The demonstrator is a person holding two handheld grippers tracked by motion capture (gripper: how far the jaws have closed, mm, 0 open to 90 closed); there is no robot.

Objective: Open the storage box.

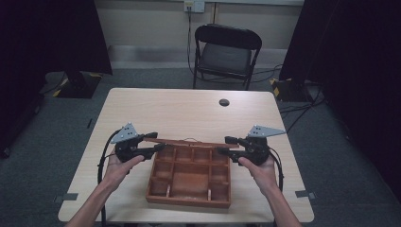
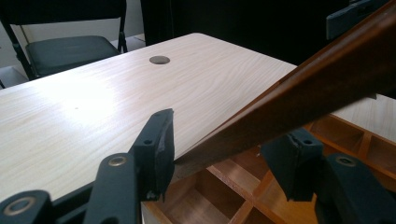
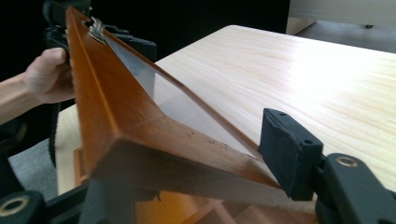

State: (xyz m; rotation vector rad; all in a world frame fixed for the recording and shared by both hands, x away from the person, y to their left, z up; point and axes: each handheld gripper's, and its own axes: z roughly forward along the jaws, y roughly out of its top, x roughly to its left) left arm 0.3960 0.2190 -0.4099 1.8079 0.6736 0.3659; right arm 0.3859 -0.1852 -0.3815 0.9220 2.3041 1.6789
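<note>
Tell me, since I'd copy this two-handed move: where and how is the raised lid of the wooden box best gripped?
Grip the lid at its two short ends, one gripper from each side, jaws straddling the frame edge. It stands open above the box, long and thin with a glass panel, so the wooden end rails are the firm parts. The left gripper and right gripper already bracket those ends.

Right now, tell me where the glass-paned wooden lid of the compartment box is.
In the high view the glass-paned wooden lid stands raised along the far edge of the brown wooden compartment box, between the left gripper and right gripper at mid-table.
</note>
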